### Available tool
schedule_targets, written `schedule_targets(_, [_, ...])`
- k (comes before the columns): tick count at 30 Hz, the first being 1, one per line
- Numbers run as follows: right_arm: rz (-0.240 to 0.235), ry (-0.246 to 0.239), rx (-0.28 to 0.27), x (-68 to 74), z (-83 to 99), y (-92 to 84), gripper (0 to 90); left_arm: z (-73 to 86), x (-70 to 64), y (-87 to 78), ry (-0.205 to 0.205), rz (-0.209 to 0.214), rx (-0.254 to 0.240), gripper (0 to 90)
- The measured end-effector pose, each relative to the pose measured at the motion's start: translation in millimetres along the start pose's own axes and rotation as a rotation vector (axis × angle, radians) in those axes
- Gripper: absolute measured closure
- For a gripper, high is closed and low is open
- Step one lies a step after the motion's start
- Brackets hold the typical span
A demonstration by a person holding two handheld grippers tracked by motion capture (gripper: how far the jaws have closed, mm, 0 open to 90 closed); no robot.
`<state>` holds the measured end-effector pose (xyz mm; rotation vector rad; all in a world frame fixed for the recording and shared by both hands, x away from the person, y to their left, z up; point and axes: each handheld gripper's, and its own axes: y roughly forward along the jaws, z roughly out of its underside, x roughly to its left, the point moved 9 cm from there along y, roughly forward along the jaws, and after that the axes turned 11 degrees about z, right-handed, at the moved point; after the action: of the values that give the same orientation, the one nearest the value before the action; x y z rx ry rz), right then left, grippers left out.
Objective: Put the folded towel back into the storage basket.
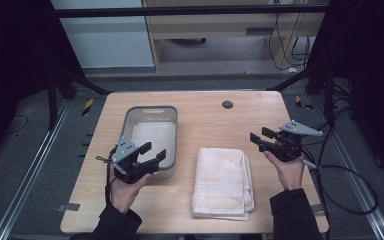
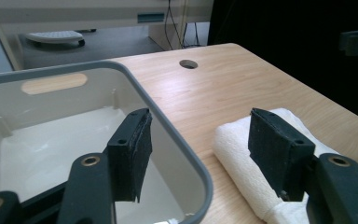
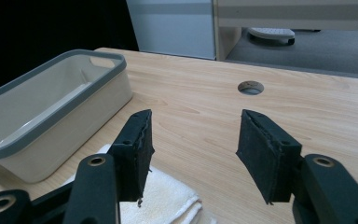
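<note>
Your left hand-held gripper [image 1: 152, 152] hangs released over the basin's [image 1: 150, 110] near rim, the folded towel [image 1: 222, 180] just to its right; lunge sideways and you'll knock the basin. Your right hand-held gripper [image 1: 259, 136], also released and empty, hovers level beyond the towel's right edge above the worktop [image 1: 205, 117].

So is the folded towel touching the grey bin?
Apart. The high view shows a strip of bare wood between the towel and the bin; the left gripper view shows that gap too.
</note>
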<state>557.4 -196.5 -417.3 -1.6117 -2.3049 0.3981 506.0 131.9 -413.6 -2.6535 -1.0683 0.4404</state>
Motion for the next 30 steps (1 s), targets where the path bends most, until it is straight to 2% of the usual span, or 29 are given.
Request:
schedule_targets(9, [-0.007,0.000,0.013,2.8,3.5,5.5,44.1,12.3,-23.7,22.6,0.028,0.046,0.055,39.4])
schedule_targets(15, [-0.007,-0.018,0.036,5.9,10.3,13.1,41.4,22.6,-37.3,32.7,0.039,0.072,0.088,39.4])
schedule_targets(21, [-0.010,-0.019,0.046,7.0,14.7,17.6,38.5,35.0,-44.4,41.7,0.045,0.084,0.126,39.4])
schedule_targets(30, [-0.020,-0.051,0.107,13.3,31.6,26.9,31.8,54.3,-51.9,52.0,0.060,0.103,0.191,39.1])
